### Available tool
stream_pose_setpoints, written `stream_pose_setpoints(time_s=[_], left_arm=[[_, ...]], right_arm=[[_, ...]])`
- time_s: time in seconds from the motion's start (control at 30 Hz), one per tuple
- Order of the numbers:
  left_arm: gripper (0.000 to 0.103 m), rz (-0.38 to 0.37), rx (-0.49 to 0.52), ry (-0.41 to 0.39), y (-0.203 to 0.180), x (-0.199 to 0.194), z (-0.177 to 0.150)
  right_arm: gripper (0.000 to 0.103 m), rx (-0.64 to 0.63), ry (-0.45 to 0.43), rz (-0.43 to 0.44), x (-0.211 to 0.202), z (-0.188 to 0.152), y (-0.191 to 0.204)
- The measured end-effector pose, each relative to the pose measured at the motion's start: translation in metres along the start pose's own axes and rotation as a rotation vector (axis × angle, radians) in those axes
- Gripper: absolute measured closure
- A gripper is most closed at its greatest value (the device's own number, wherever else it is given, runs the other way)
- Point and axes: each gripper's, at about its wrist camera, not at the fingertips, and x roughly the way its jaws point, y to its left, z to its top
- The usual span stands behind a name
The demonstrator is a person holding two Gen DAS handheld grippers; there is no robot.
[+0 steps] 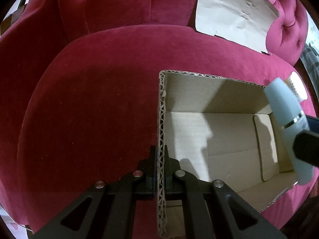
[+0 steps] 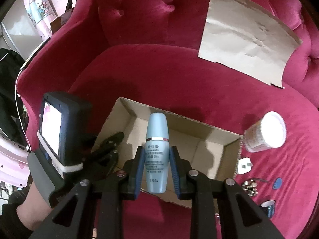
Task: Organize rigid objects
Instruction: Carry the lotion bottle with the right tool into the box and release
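Observation:
An open cardboard box (image 1: 229,139) sits on a crimson velvet sofa seat (image 1: 89,99); it also shows in the right wrist view (image 2: 209,145). My left gripper (image 1: 161,167) is shut on the box's left wall. My right gripper (image 2: 157,159) is shut on a light blue cosmetic bottle (image 2: 156,149) with a silver band, held upright above the box. The same bottle (image 1: 287,119) shows blurred at the box's right side in the left wrist view. The box looks empty inside.
A white-lidded round container (image 2: 265,132), a white plug (image 2: 244,165), small metal trinkets (image 2: 249,185), a blue disc (image 2: 277,183) and a tape roll (image 2: 268,206) lie on the seat right of the box. A sheet of cardboard (image 2: 245,39) leans on the backrest.

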Motion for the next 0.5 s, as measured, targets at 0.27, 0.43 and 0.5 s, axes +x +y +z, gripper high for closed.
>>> stream_pose_setpoints(time_s=[0.27,0.43,0.5], left_arm=[[0.099,0.005,-0.001,-0.002,0.000,0.000,0.000],[0.099,0.011,-0.001,-0.001,0.000,0.000,0.000],[0.099,0.011,-0.003,0.000,-0.001,0.000,0.001]], right_arm=[[0.076,0.037,0.011,0.041,0.017,-0.001,0.004],[0.076,0.046,0.011,0.052,0.020,0.000,0.004],[0.076,0.046,0.011,0.058,0.019,0.001,0.005]])
